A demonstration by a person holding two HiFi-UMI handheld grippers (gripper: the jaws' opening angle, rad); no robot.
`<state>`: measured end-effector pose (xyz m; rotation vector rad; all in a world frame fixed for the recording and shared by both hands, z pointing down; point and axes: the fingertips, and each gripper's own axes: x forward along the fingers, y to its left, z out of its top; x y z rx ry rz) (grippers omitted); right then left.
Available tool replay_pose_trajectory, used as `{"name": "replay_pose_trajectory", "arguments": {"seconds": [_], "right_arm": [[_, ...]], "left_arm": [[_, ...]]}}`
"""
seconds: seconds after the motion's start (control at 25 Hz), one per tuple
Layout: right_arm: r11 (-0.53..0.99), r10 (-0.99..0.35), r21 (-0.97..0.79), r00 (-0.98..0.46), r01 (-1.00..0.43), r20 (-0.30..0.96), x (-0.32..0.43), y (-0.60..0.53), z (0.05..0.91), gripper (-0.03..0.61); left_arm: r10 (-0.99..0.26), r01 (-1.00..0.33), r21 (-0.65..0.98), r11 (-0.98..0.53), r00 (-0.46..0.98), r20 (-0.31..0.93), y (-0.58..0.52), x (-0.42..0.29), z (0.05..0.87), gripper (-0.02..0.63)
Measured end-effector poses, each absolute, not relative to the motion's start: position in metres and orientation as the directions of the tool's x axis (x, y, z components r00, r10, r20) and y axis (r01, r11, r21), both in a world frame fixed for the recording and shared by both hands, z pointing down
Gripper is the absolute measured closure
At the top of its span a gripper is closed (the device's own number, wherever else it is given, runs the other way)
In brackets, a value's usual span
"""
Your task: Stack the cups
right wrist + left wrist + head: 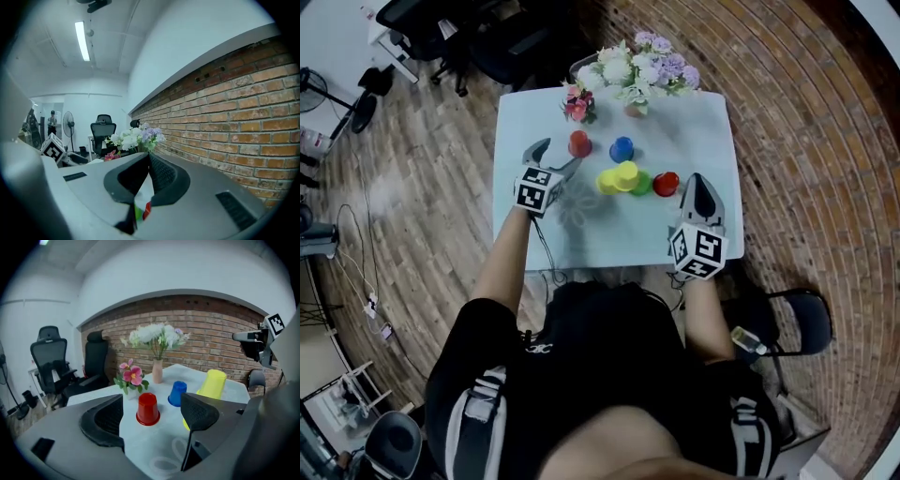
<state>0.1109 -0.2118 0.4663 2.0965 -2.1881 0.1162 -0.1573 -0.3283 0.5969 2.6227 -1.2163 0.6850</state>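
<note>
Left tongs (553, 157) wide open, nothing held, lined up on the upturned red cup (579, 143) near the tabletop's (609, 246) far edge, beside the blue cup (622, 149). Right tongs (700, 186) shut, empty, by the right edge. Likely step: reaching to grasp. Next: straddle the red cup, close, lift.

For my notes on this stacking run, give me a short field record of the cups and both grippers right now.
loose cups: red cup and blue cup, upside down, standing apart
cluster: yellow cup, green cup, second red cup, close together
left gripper: open, empty, red cup just ahead of it
right gripper: shut, empty
stacking: red cup and blue cup not yet stacked
</note>
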Motion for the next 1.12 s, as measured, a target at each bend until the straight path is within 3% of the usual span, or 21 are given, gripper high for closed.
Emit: {"name": "replay_pose_trajectory", "arguments": {"seconds": [0.2, 0.52, 0.6, 0.64, 0.84, 1.12], "right_arm": [[-0.008, -0.986, 0.014, 0.011, -1.000, 0.167, 0.112, -0.218, 0.483, 0.578], [-0.076, -0.971, 0.023, 0.079, -0.997, 0.224, 0.121, -0.216, 0.510, 0.578], [-0.085, -0.969, 0.032, 0.090, -0.996, 0.232, 0.124, -0.216, 0.514, 0.578], [-0.090, -0.967, 0.038, 0.096, -0.995, 0.234, 0.126, -0.215, 0.515, 0.578], [-0.097, -0.967, 0.047, 0.106, -0.994, 0.231, 0.132, -0.208, 0.513, 0.578], [-0.070, -0.978, 0.036, 0.076, -0.997, 0.195, 0.139, -0.201, 0.495, 0.578]], "left_arm": [[-0.594, -0.707, -0.019, -0.707, 0.579, 0.558, -0.358, -0.145, 0.654, 0.253], [-0.582, -0.697, -0.020, -0.717, 0.583, 0.566, -0.390, -0.127, 0.694, 0.254], [-0.584, -0.695, -0.038, -0.718, 0.572, 0.575, -0.395, -0.125, 0.699, 0.296], [-0.584, -0.695, -0.042, -0.718, 0.568, 0.580, -0.395, -0.125, 0.700, 0.364], [-0.602, -0.736, 0.045, -0.675, 0.585, 0.543, -0.385, -0.131, 0.670, 0.364], [-0.699, -0.800, -0.001, -0.600, 0.524, 0.486, -0.349, -0.144, 0.594, 0.365]]}}
